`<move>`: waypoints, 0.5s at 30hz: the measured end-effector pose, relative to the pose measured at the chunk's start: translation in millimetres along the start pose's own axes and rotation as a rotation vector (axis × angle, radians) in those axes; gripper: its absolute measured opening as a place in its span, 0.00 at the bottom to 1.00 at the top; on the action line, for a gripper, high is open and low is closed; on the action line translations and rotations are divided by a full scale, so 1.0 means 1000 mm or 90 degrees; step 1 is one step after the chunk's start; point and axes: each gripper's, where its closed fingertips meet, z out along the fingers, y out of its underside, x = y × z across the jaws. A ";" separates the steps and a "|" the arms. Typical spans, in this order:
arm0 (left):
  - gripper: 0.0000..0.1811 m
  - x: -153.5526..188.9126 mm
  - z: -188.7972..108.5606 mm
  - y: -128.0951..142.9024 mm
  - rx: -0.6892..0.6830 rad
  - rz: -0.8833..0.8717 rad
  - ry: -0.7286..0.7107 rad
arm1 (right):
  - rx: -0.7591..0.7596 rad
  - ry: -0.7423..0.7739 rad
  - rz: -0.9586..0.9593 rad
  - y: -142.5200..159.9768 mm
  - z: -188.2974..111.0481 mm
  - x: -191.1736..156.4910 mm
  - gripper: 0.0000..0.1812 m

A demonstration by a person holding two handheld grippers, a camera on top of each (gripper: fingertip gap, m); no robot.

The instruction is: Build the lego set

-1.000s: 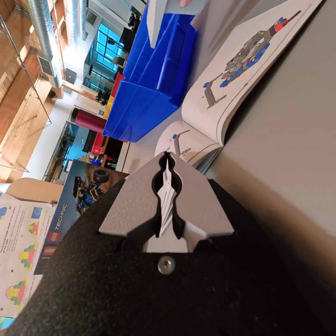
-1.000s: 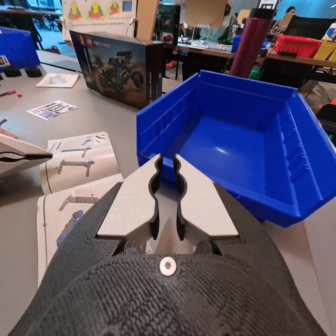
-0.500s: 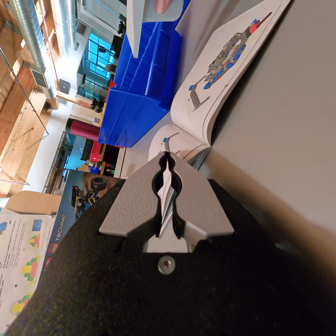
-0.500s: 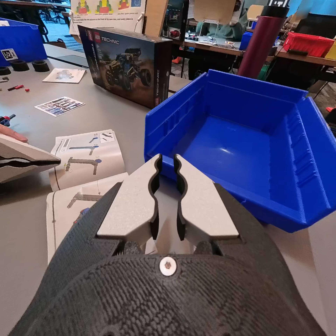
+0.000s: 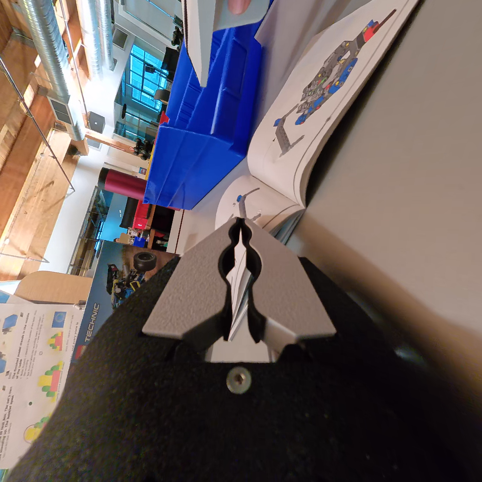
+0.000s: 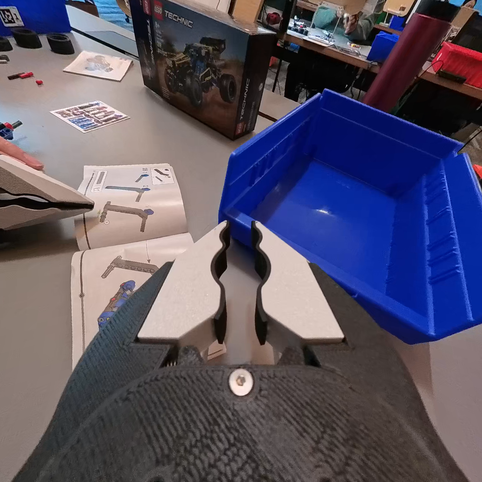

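Note:
The open instruction booklet [image 6: 130, 198] lies on the grey table [image 6: 161, 140], left of an empty blue bin [image 6: 352, 208]. My left gripper [image 5: 240, 221] is turned on its side and shut on the edge of some booklet pages [image 5: 241, 287]. It also shows at the left of the right wrist view [image 6: 87, 207], tip on the booklet, with a person's finger on it. My right gripper [image 6: 241, 224] is open a little and empty, above the table between booklet and bin. It also shows in the left wrist view [image 5: 202, 75].
The Lego set box [image 6: 198, 67] stands behind the booklet. A sticker sheet [image 6: 90, 116], a second booklet [image 6: 99, 65], black tyres [image 6: 60, 43] and small red pieces [image 6: 22, 75] lie at the far left. A maroon bottle [image 6: 407, 57] stands behind the bin. My right fingertips sit around 15 centimeters from my left ones.
My right gripper has moved forward and left, nearer the booklet and the box, still open. My left gripper has stayed shut on the pages and shifted only slightly.

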 end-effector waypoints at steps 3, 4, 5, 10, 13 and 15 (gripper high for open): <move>0.00 0.000 0.000 0.000 0.001 -0.003 0.002 | 0.006 -0.003 0.001 -0.003 0.000 -0.002 0.07; 0.00 0.001 0.000 0.000 0.001 -0.001 0.002 | 0.005 -0.004 -0.002 -0.003 0.000 -0.002 0.07; 0.00 0.001 0.000 0.000 0.001 0.001 0.003 | 0.005 -0.004 -0.006 -0.004 0.000 -0.003 0.07; 0.00 0.003 0.001 0.000 -0.001 0.003 0.008 | 0.007 -0.009 -0.014 -0.007 0.001 -0.006 0.07; 0.00 0.003 0.001 0.001 -0.003 0.005 0.009 | 0.008 -0.012 -0.014 -0.006 0.002 -0.007 0.07; 0.00 0.004 0.002 0.001 -0.003 0.006 0.010 | 0.009 -0.014 -0.016 -0.007 0.002 -0.008 0.07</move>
